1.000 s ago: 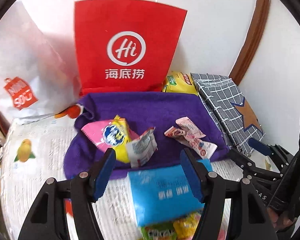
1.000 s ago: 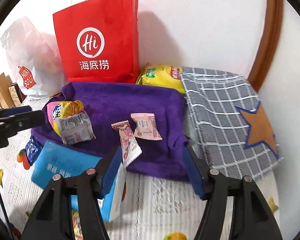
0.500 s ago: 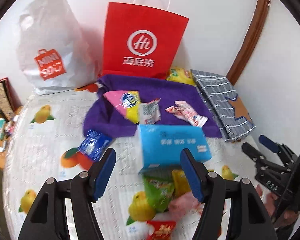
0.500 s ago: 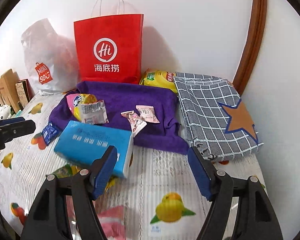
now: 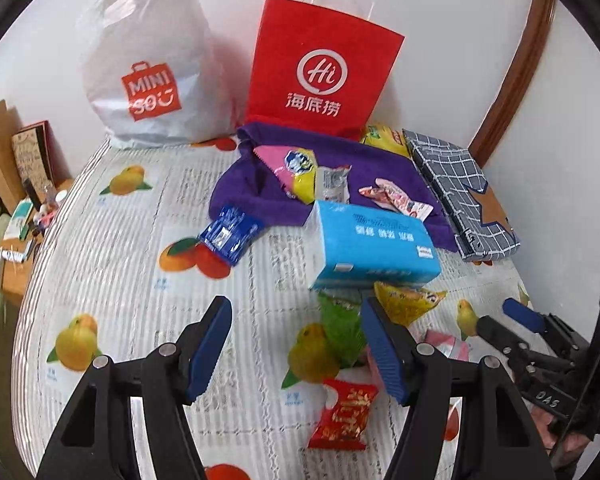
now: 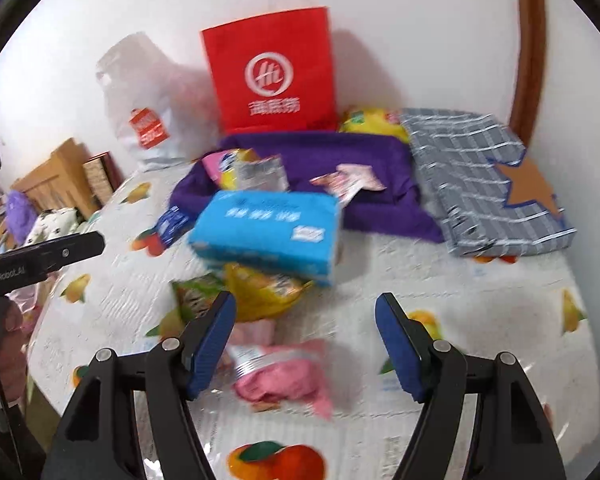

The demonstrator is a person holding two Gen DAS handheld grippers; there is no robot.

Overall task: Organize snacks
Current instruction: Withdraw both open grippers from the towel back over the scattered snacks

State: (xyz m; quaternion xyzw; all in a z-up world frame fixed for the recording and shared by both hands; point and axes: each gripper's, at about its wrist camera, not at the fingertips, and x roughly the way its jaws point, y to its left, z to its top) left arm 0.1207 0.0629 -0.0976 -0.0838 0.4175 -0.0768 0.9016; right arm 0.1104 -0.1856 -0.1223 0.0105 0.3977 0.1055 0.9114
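Observation:
Several snack packets lie on a purple cloth (image 5: pixel 380 168) at the back: a pink-yellow bag (image 5: pixel 296 172), a silver packet (image 5: pixel 334 182) and pink wrappers (image 5: pixel 396 200). A blue box (image 5: pixel 372 244) lies in front of the cloth. Loose snacks lie nearer: a dark blue packet (image 5: pixel 228 234), a green bag (image 5: pixel 340 328), a yellow bag (image 5: pixel 408 300) and a red packet (image 5: pixel 346 416). My left gripper (image 5: pixel 296 348) is open and empty above the table. My right gripper (image 6: pixel 306 344) is open and empty over a pink packet (image 6: pixel 284 376); it also shows in the left wrist view (image 5: pixel 512 320).
A red paper bag (image 5: pixel 324 76) and a white plastic bag (image 5: pixel 152 68) stand against the wall. A grey checked box (image 5: pixel 460 192) lies at the right, a yellow bag (image 5: pixel 384 136) behind the cloth. The tablecloth (image 5: pixel 120 280) has fruit prints. Wooden clutter (image 6: pixel 60 180) sits past the left edge.
Both grippers have pulled back and up from the purple cloth, so more of the table and the nearer loose snacks now show. Both stay open and empty.

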